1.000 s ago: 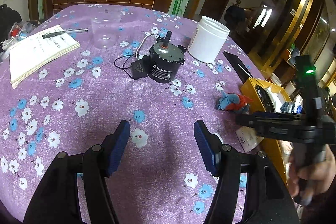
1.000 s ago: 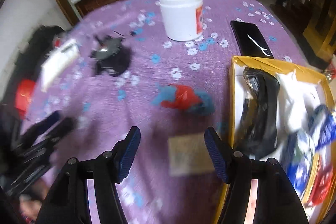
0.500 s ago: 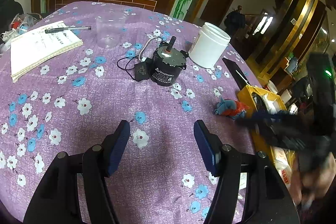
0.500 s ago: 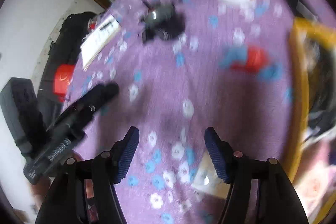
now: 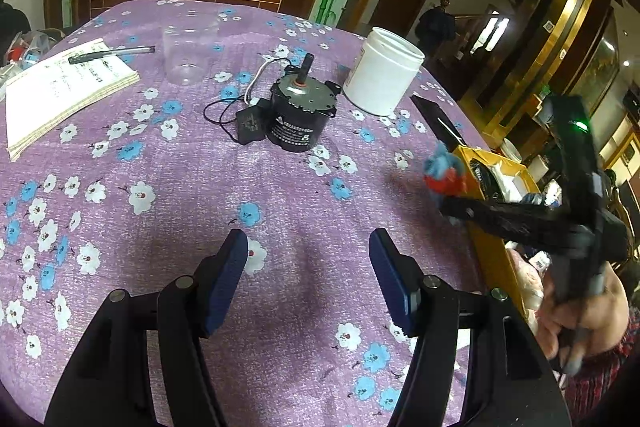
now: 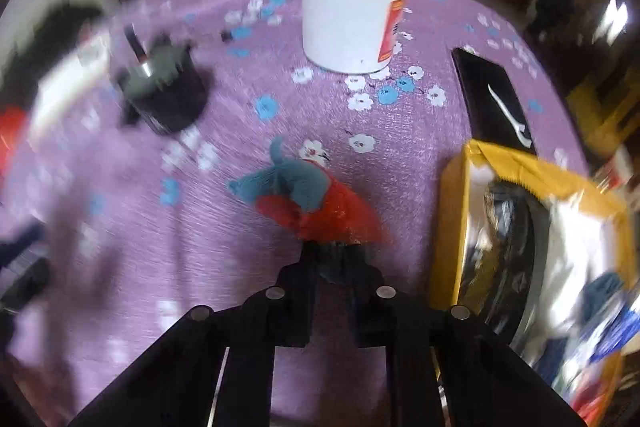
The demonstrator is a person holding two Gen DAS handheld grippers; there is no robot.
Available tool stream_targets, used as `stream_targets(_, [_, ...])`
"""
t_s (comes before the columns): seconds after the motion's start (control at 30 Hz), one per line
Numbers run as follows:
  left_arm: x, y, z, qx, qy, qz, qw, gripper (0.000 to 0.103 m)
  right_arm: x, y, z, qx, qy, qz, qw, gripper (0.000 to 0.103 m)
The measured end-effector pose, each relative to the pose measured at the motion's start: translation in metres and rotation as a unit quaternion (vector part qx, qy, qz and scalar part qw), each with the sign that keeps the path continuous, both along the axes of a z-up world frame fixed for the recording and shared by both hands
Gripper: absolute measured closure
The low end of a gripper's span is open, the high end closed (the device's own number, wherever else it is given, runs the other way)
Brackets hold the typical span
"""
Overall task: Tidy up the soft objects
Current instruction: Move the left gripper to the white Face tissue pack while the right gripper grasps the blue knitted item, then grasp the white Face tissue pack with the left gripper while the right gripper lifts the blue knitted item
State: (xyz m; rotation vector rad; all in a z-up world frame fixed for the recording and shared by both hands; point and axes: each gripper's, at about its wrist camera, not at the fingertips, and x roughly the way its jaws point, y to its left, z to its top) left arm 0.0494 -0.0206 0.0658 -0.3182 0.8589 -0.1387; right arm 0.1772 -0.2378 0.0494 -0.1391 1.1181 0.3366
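Note:
A red and blue soft toy lies on the purple flowered tablecloth, just left of a yellow box. My right gripper is closing tight on the toy's near red end, pads pinching the fabric. In the left wrist view the toy sits at the tip of the right gripper, by the yellow box. My left gripper hovers open over bare cloth with nothing between its fingers.
A white jar, a black motor with wires, a clear cup and a notebook with a pen stand farther back. A flat black item lies behind the box, which holds several soft things. A hand holds the right gripper.
The right gripper swung back to the toy and its wide-open jaws closed on the toy's red end. The left gripper stayed where it was, still open.

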Motion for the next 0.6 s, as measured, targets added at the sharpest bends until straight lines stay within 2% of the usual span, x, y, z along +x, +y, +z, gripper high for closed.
stream_targets(0.1, [0.0, -0.002, -0.001, 0.004, 0.0, -0.001, 1.0, 0.041, -0.018, -0.007, 0.009, 0.028, 0.006, 0.001, 1.0, 0.09])
stream_targets(0.3, [0.0, -0.001, -0.002, 0.005, -0.002, -0.001, 1.0, 0.041, -0.065, -0.002, -0.004, -0.006, 0.023, 0.032, 0.999, 0.09])
stream_targets(0.37, [0.0, 0.0, -0.001, 0.003, -0.004, -0.001, 1.0, 0.041, -0.082, 0.002, -0.008, 0.005, 0.033, 0.042, 0.999, 0.09])
stream_targets(0.4, [0.0, -0.001, -0.001, 0.0, -0.004, -0.004, 1.0, 0.041, -0.092, 0.002, -0.009, 0.024, 0.044, 0.045, 0.998, 0.09])
stream_targets(0.47, [-0.001, -0.003, 0.0, -0.003, -0.004, -0.012, 0.9999, 0.041, -0.121, 0.001, -0.006, 0.117, 0.094, 0.076, 0.986, 0.091])
stream_targets(0.5, [-0.001, -0.005, 0.0, -0.004, -0.005, -0.019, 0.9998, 0.041, -0.134, 0.0, 0.001, 0.148, 0.095, 0.09, 0.98, 0.091])
stream_targets(0.53, [-0.003, -0.008, 0.001, -0.004, -0.006, -0.027, 0.9996, 0.041, -0.142, -0.002, 0.007, 0.157, 0.084, 0.093, 0.98, 0.091])
stream_targets(0.6, [-0.007, -0.014, 0.003, -0.006, -0.005, -0.045, 0.999, 0.041, -0.159, -0.013, 0.029, 0.159, 0.029, 0.083, 0.983, 0.091])
